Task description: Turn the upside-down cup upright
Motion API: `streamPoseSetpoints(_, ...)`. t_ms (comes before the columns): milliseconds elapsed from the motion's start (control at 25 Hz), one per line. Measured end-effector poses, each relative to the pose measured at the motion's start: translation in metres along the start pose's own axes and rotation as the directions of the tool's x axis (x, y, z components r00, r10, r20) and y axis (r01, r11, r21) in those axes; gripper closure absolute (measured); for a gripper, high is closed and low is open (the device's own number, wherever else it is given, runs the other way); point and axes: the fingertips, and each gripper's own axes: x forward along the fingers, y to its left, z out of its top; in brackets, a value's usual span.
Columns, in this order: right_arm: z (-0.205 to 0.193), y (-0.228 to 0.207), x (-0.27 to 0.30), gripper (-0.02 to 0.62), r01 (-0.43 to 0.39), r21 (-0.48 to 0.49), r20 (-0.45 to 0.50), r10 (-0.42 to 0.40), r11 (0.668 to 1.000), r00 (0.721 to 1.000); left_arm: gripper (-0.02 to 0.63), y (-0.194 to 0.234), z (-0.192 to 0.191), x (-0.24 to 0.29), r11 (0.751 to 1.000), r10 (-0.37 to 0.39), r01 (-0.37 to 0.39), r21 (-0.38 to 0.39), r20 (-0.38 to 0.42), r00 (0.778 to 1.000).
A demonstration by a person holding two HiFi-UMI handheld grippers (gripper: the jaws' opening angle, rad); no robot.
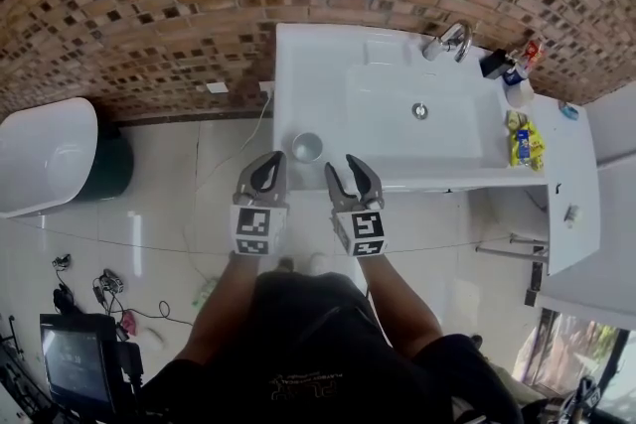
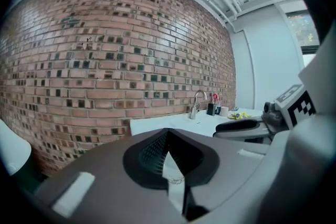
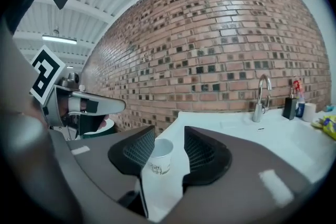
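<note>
A white paper cup (image 1: 307, 147) stands upright, mouth up, on the front left corner of the white counter (image 1: 298, 65). Both grippers hover off the counter's front edge, nearer to me than the cup. My left gripper (image 1: 266, 176) is to the cup's lower left, and its jaws meet at the tips with nothing held (image 2: 168, 136). My right gripper (image 1: 353, 179) is to the cup's lower right with its jaws apart. In the right gripper view the cup (image 3: 160, 155) shows in the gap between the jaws (image 3: 169, 136), beyond the pads and untouched.
The sink basin (image 1: 417, 104) with its faucet (image 1: 452, 40) fills the counter's middle. Bottles (image 1: 512, 65) and a yellow packet (image 1: 524, 142) sit at the right end. A white tub (image 1: 45, 154) stands on the floor at left. A brick wall (image 1: 149, 5) runs behind.
</note>
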Motion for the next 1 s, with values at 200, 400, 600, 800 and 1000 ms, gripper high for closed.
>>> streamPoseSetpoints(200, 0.018, -0.017, -0.029, 0.512, 0.051, -0.019, 0.059, -0.050, 0.999, 0.997, 0.612, -0.029, 0.012, -0.013, 1.000, 0.000, -0.001, 0.012, 0.036, 0.999)
streamPoseSetpoints(400, 0.012, -0.016, -0.047, 0.580, 0.035, -0.098, 0.074, -0.027, 0.995, 0.997, 0.612, -0.040, -0.005, -0.034, 0.999, 0.042, -0.042, 0.002, 0.016, 0.999)
streamPoseSetpoints(600, 0.010, -0.005, -0.060, 0.581, 0.034, -0.100, 0.063, -0.028, 0.994, 0.998, 0.612, -0.038, -0.010, -0.054, 0.994, 0.105, -0.104, -0.046, 0.017, 0.994)
streamPoseSetpoints(800, 0.014, 0.011, -0.075, 0.581, 0.049, -0.088, 0.072, -0.043, 0.995, 0.996, 0.612, -0.036, -0.008, -0.069, 0.991, 0.117, -0.114, -0.066, 0.035, 0.993)
streamPoseSetpoints(1000, 0.017, 0.025, -0.099, 0.581, 0.072, -0.067, 0.104, -0.065, 0.995, 0.992, 0.612, -0.041, -0.008, -0.093, 0.994, 0.089, -0.086, -0.062, 0.036, 0.995)
